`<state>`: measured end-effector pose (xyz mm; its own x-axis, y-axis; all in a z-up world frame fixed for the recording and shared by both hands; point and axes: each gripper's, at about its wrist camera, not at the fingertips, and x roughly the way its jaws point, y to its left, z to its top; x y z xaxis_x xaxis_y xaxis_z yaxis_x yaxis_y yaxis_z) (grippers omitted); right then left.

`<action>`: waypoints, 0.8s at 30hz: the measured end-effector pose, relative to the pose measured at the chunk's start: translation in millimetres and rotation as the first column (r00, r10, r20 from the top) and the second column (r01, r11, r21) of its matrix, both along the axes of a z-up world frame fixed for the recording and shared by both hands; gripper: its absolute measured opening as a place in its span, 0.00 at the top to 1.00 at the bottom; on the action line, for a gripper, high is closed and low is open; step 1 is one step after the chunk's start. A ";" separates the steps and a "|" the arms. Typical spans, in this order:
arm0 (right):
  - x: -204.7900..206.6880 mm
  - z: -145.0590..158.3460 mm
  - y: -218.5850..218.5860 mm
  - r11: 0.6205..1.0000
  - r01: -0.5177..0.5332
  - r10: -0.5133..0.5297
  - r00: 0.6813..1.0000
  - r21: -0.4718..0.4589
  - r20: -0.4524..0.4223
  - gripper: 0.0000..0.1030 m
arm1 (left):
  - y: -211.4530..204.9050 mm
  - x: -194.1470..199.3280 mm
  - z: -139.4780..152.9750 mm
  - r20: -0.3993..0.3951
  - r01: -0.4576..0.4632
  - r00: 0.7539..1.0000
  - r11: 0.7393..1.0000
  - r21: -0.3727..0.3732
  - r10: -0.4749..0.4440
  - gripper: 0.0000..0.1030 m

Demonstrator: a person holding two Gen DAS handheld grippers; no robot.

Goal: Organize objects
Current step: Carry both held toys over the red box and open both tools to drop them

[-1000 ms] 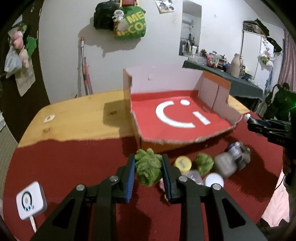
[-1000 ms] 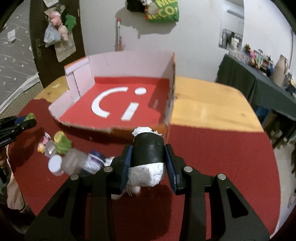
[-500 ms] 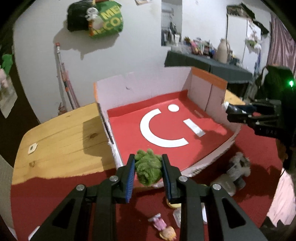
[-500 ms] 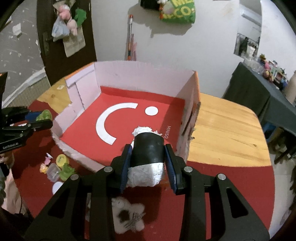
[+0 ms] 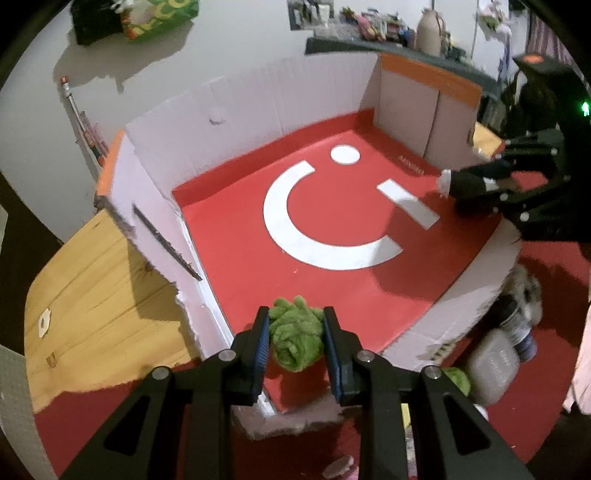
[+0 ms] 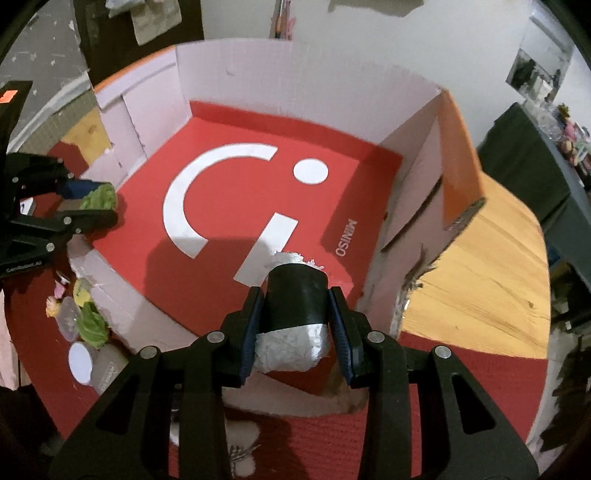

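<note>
**Both loads held over the box floor**

The left gripper (image 5: 295, 343) pinches the green plush (image 5: 295, 341) above the near-left corner of the red box (image 5: 258, 103). The right gripper (image 6: 295, 325) clamps the black-and-white toy (image 6: 295, 314) over the near-right floor, its long axis pointing far. Each release point lies directly below.

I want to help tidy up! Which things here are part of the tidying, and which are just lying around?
Part of the job:
- green fuzzy toy, held in the left tongs
- black-and-white toy, held in the right tongs
- red box
- small toys and jars beside the box

Just lying about:
- green bag on the wall
- cluttered dark side table
</note>
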<state>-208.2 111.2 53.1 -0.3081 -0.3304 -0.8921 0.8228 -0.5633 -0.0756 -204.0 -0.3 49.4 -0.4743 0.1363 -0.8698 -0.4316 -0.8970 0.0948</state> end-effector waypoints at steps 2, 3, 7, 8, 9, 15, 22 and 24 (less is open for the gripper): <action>-0.5 -2.1 -3.3 1.000 -0.014 0.014 1.000 0.013 0.003 0.67 | 1.2 -2.8 -3.8 0.013 0.011 1.000 1.000 -0.008 -0.011 0.73; -1.2 -3.0 -5.4 1.000 -0.017 0.017 1.000 0.021 0.005 0.67 | 3.3 -3.5 -5.2 0.015 0.021 1.000 1.000 -0.018 -0.021 0.73; -1.8 -8.8 -10.2 0.998 -0.034 0.034 0.999 0.050 0.011 0.67 | 5.3 -6.3 -6.1 0.027 0.036 0.999 0.999 -0.028 -0.035 0.72; -1.1 -10.3 -11.6 0.997 -0.041 0.041 0.999 0.062 0.001 0.67 | 5.0 -7.6 -6.4 0.036 0.037 0.999 0.999 -0.026 -0.036 0.72; -0.5 -11.5 -12.8 0.996 -0.049 0.050 0.999 0.069 -0.002 0.67 | 4.5 -9.1 -6.6 0.046 0.038 0.998 0.999 -0.023 -0.037 0.72; -2.0 -12.8 -13.8 0.995 -0.061 0.061 0.998 0.082 0.010 0.67 | 4.0 -12.8 -5.9 0.072 0.058 0.996 0.998 -0.032 -0.056 0.72; 1.3 -16.5 -16.8 0.991 -0.083 0.084 0.996 0.105 -0.003 0.66 | 11.9 -14.6 -7.4 0.069 0.087 0.994 0.994 -0.069 -0.082 0.72; 0.8 -16.9 -16.9 0.991 -0.083 0.083 0.997 0.104 0.003 0.66 | 13.3 -13.5 -7.1 0.062 0.094 0.994 0.992 -0.081 -0.089 0.72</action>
<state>-207.4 94.3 36.2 -0.2846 -0.2602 -0.9227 0.8662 -0.4822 -0.1312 -217.5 13.0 42.2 -0.4111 0.1022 -0.9059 -0.5185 -0.8435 0.1401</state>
